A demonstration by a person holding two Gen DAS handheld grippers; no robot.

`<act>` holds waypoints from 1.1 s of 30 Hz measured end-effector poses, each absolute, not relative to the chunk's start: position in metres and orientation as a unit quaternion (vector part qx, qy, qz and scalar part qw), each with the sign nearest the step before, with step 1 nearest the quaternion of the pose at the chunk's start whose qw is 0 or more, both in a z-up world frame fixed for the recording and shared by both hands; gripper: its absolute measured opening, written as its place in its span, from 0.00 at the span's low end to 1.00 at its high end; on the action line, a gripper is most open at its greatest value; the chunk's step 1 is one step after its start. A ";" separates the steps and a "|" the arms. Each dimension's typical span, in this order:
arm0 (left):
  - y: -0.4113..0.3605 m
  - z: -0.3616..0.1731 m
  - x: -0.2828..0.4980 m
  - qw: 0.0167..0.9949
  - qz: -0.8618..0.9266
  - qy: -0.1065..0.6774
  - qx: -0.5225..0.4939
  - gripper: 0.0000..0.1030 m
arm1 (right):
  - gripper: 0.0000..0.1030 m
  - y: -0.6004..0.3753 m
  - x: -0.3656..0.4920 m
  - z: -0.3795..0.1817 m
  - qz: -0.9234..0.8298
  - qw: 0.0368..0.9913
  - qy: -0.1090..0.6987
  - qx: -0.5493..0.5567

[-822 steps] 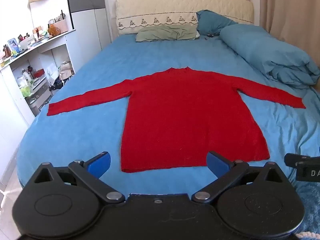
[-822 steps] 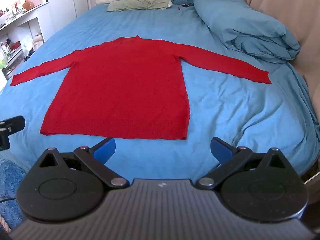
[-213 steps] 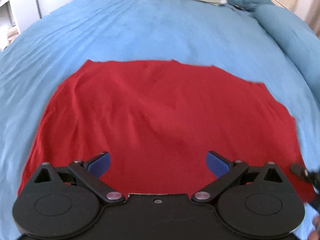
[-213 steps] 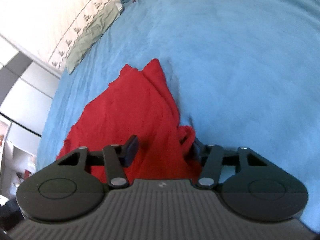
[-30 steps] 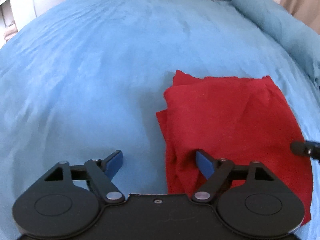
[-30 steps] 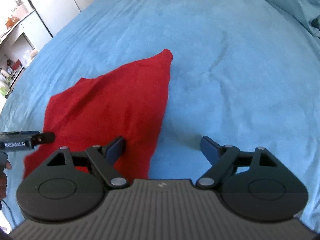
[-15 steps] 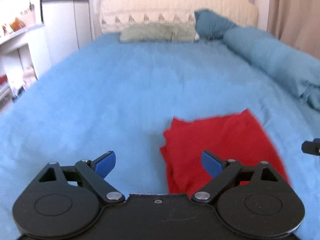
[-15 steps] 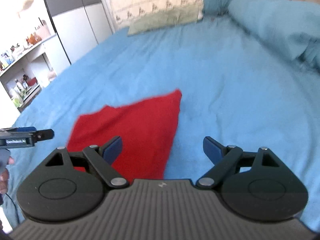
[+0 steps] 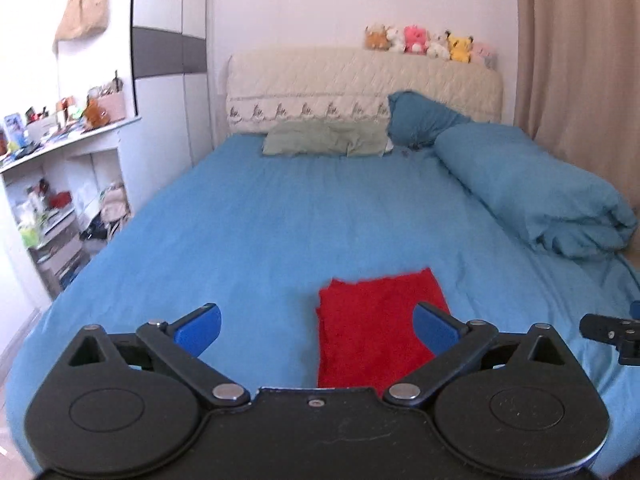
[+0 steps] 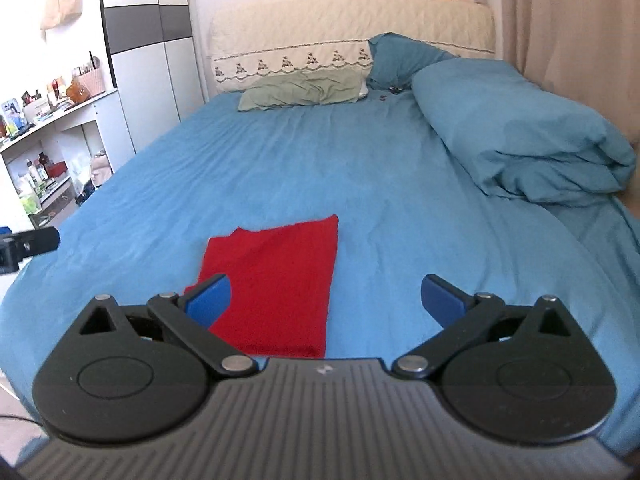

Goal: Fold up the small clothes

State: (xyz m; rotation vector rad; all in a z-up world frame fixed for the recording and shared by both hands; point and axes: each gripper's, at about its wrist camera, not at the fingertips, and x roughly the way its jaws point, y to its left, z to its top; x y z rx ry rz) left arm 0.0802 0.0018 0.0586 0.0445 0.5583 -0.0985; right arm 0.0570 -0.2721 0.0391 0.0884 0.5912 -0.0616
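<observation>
Left gripper (image 9: 318, 326) is widening, nothing between its jaws. Right gripper (image 10: 326, 300) gapes wide and empty too. Just past both, the folded red sweater (image 10: 276, 276) lies flat on the blue bed (image 10: 360, 168) — near its foot end, well short of the green pillow (image 10: 304, 88).

text: none legible | labels: none | numbers: none
</observation>
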 end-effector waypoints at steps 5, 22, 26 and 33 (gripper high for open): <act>0.001 0.055 0.045 0.952 -0.029 0.304 0.028 1.00 | 1.00 -0.252 0.011 0.050 -0.036 0.950 0.310 0.029; -0.006 0.028 -0.004 0.945 -0.039 0.323 0.045 1.00 | 1.00 -0.226 -0.043 0.031 -0.060 0.937 0.344 0.017; -0.006 0.032 -0.008 0.949 -0.037 0.311 0.045 1.00 | 1.00 -0.227 -0.043 0.031 -0.059 0.937 0.344 0.016; -0.004 0.036 -0.013 0.952 -0.034 0.299 0.049 1.00 | 1.00 -0.232 -0.042 0.033 -0.060 0.937 0.344 0.020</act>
